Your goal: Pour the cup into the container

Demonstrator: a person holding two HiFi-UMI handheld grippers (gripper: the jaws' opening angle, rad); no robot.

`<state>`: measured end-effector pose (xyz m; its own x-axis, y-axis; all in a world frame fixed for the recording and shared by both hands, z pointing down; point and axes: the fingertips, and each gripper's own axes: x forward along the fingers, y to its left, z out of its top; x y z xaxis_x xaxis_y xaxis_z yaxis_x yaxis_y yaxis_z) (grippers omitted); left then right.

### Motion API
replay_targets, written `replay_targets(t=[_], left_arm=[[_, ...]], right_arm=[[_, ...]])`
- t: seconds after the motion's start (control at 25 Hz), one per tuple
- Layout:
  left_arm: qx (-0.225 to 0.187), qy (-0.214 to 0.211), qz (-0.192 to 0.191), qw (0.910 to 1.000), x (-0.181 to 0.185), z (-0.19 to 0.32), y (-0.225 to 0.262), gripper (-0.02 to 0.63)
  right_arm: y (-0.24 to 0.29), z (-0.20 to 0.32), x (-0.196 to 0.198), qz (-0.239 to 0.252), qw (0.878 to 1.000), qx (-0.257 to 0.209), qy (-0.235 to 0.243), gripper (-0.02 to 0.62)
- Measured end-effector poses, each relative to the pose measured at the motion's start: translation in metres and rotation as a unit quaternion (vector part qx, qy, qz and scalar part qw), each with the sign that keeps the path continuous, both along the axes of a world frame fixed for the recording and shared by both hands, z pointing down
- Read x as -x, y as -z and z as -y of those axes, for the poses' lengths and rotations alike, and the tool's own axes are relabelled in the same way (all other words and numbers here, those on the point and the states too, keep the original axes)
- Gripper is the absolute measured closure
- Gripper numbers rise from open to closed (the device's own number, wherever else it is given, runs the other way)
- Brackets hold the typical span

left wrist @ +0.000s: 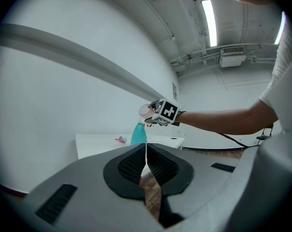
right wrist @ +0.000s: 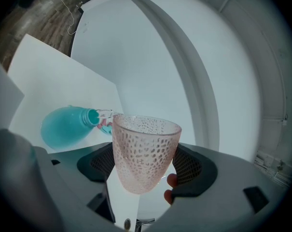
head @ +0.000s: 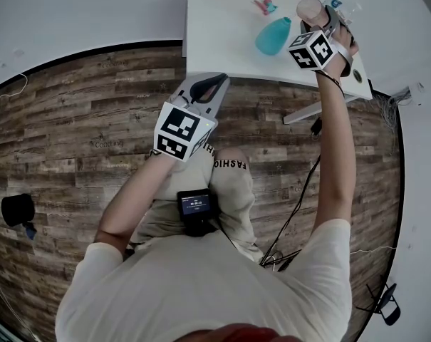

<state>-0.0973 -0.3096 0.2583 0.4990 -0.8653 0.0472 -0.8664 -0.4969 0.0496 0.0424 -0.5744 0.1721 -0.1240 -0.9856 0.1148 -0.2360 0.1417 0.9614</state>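
Observation:
A pink dimpled glass cup (right wrist: 143, 151) sits between the jaws of my right gripper (right wrist: 143, 164), which is shut on it. In the head view the cup (head: 311, 9) is held above the white table (head: 222, 45), just right of a teal bottle-shaped container (head: 273, 35). From the left gripper view the cup (left wrist: 146, 111) hangs tilted a little above the container (left wrist: 138, 133). The container's open mouth (right wrist: 91, 116) lies close to the cup's rim. No liquid shows in the cup. My left gripper (head: 214, 84) is shut on nothing, off the table's front edge.
A small pink and teal object (head: 265, 6) lies on the table behind the container. The table's front edge (head: 272, 77) runs above wood flooring. A black cable (head: 300, 191) trails down on the right. A dark object (head: 17, 209) sits on the floor at the left.

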Motion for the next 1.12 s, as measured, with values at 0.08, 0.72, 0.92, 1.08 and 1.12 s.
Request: replay_targets(t=[0.08, 0.72, 0.92, 1.08, 1.12], left_arm=[[0.001, 0.0, 0.0, 1.0, 0.0, 0.0, -0.001, 0.592], [0.0, -0.001, 0.004, 1.0, 0.002, -0.001, 0.001, 0.592], [-0.002, -0.002, 0.005, 1.0, 0.002, -0.002, 0.004, 0.592], [-0.002, -0.003, 0.005, 1.0, 0.002, -0.002, 0.004, 0.592], [-0.002, -0.003, 0.005, 1.0, 0.003, -0.002, 0.004, 0.592]], right_arm=[[0.001, 0.0, -0.001, -0.001, 1.0, -0.002, -0.002, 0.225], [0.008, -0.001, 0.0, -0.021, 1.0, -0.018, -0.007, 0.225], [0.011, -0.001, 0.0, -0.026, 0.999, -0.021, -0.01, 0.225], [0.014, -0.002, 0.0, -0.032, 0.999, -0.027, -0.01, 0.225], [0.015, -0.002, 0.001, -0.033, 0.999, -0.029, -0.01, 0.225]])
